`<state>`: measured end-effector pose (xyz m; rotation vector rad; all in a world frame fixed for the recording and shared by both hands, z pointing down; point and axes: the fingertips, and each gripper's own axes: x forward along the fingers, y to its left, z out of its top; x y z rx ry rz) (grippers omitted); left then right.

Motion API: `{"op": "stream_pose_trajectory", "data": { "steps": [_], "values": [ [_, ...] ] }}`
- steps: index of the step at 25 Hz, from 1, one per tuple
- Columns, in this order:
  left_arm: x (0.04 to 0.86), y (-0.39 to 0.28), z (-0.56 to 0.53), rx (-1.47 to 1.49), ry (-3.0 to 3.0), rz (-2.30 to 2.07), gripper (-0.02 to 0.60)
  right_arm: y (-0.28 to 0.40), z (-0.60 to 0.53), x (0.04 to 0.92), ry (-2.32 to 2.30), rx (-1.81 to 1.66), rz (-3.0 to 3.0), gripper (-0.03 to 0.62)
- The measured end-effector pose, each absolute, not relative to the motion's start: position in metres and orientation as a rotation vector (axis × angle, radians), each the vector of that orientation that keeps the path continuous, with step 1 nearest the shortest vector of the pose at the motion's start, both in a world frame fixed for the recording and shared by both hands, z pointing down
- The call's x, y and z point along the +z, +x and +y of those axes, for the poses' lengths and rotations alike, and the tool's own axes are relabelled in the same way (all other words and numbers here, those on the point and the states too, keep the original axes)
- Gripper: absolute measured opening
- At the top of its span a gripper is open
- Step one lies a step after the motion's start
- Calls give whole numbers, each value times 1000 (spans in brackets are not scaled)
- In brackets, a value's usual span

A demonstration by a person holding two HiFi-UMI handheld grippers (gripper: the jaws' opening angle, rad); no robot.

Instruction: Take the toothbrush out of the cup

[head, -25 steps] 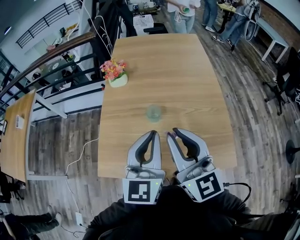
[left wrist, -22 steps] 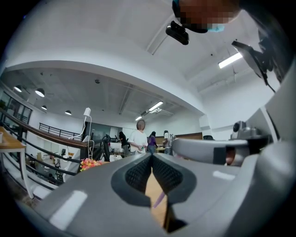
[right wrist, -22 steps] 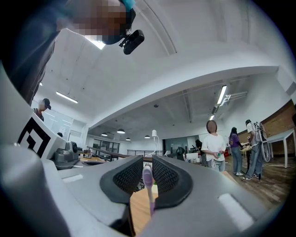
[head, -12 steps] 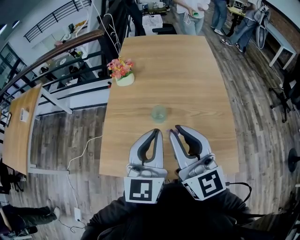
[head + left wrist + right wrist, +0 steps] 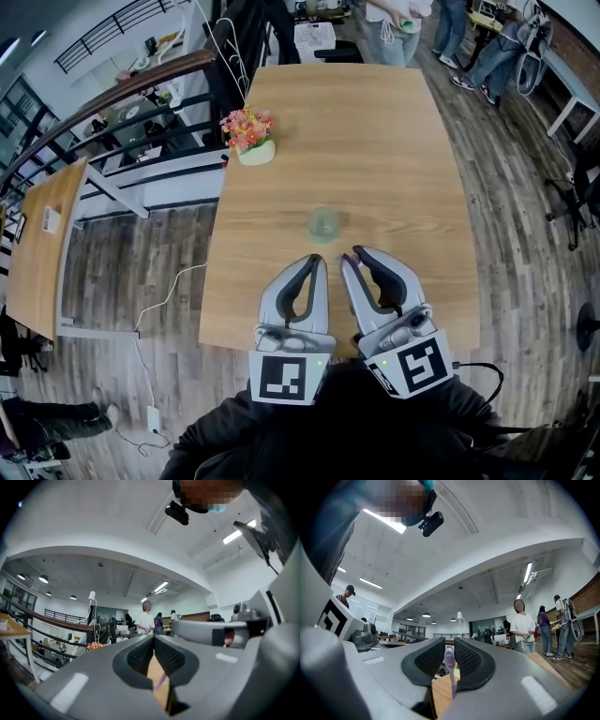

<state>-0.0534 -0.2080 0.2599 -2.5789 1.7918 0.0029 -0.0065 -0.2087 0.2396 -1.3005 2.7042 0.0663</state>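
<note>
Purple toothbrush [image 5: 449, 665] is clamped between my right gripper's [image 5: 354, 255] pads, jaws closed onto it, bristle end up by the tips. Left gripper [image 5: 319, 260] sits right beside it, jaws together, gripping nothing. Both are over the tabletop's [image 5: 394, 141] near edge. Clear cup [image 5: 323, 225] stands just beyond the tips, mid-width. Flower pot [image 5: 249, 142] at left edge.
</note>
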Motion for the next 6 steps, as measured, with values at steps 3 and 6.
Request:
{"op": "stream_pose_trajectory", "data": {
  "steps": [3,6],
  "values": [
    [261,-51,-209,-4,-2579,1792,8,-5,-210,241,-1298,62,2703,63],
    [262,-49,-210,-2,-2580,1793,8,-3,-212,242,-1294,57,2704,63]
  ]
}}
